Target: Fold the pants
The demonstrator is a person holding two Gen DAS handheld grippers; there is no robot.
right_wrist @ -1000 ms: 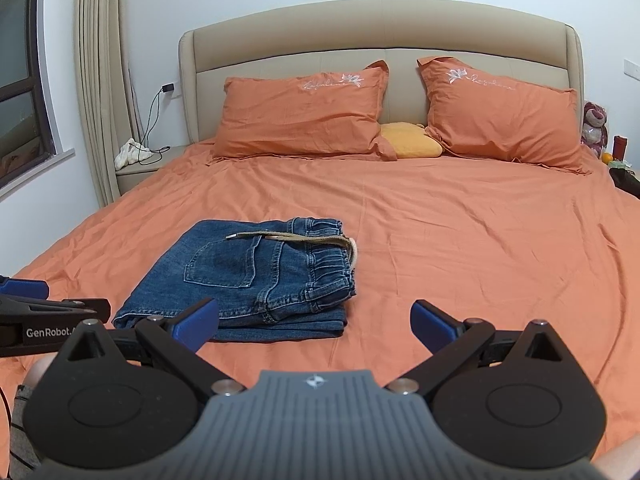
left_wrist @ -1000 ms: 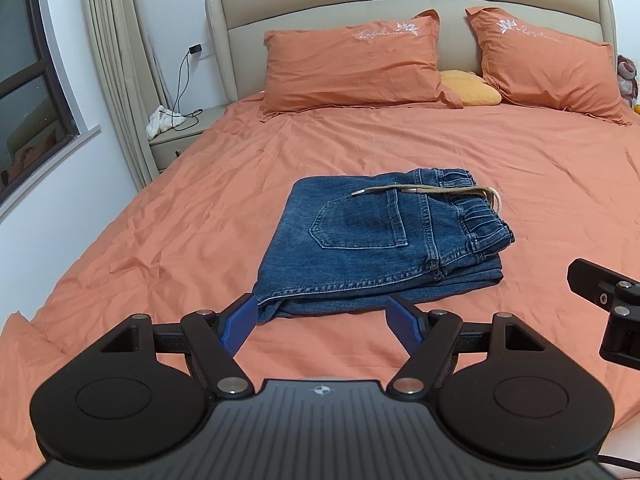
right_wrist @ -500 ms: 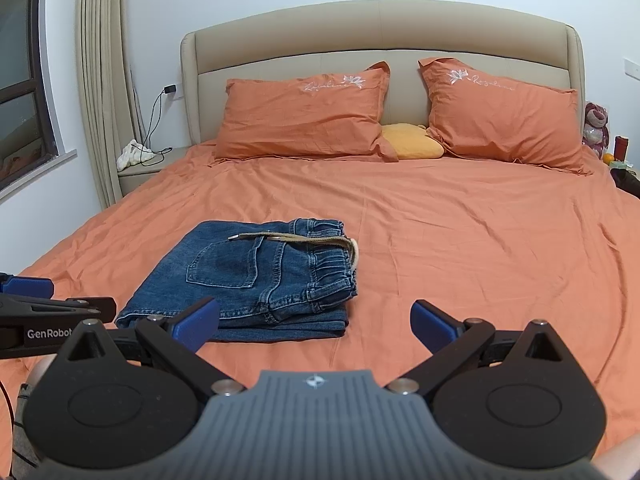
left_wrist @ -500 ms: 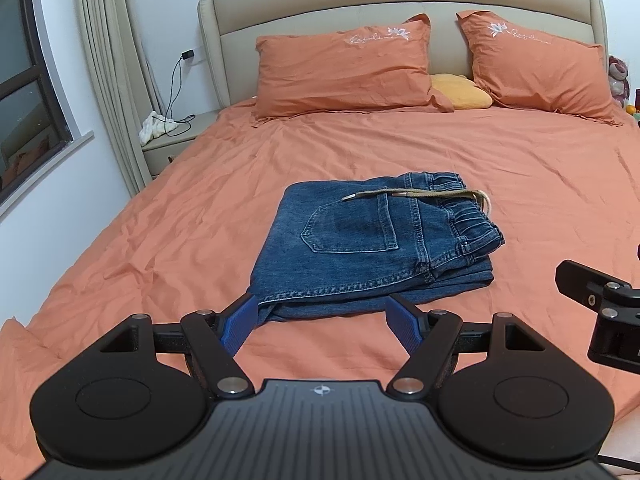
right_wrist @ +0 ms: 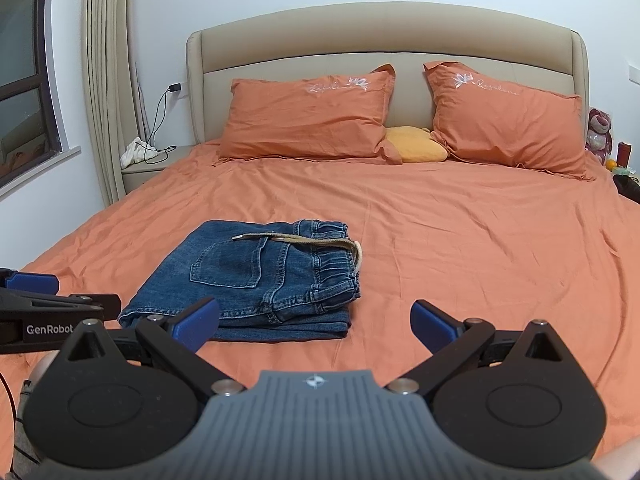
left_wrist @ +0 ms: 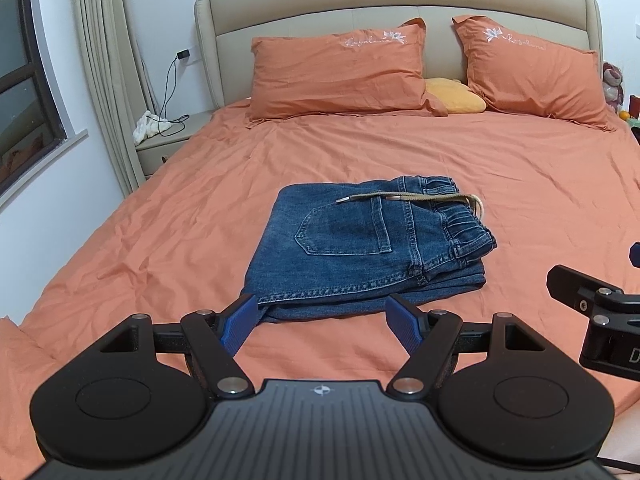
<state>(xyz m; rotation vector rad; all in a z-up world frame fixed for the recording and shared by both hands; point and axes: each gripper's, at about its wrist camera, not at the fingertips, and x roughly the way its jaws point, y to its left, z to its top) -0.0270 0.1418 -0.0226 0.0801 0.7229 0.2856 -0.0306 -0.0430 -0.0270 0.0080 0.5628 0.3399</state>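
While the folded jeans [left_wrist: 368, 248] lie mid-bed with bare orange sheet [right_wrist: 480, 248] all round, left gripper [left_wrist: 323, 322] and right gripper [right_wrist: 316, 322], fingers spread and empty, have drawn slightly back.

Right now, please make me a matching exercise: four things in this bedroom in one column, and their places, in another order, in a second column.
1. jeans
2. yellow cushion
3. white cloth
4. drawstring

A. on the nightstand
B. across the waistband of the jeans
C. between the two orange pillows
D. folded, on the middle of the orange bed cover

Pairs: 1-D, 2-C, 3-A, 4-B
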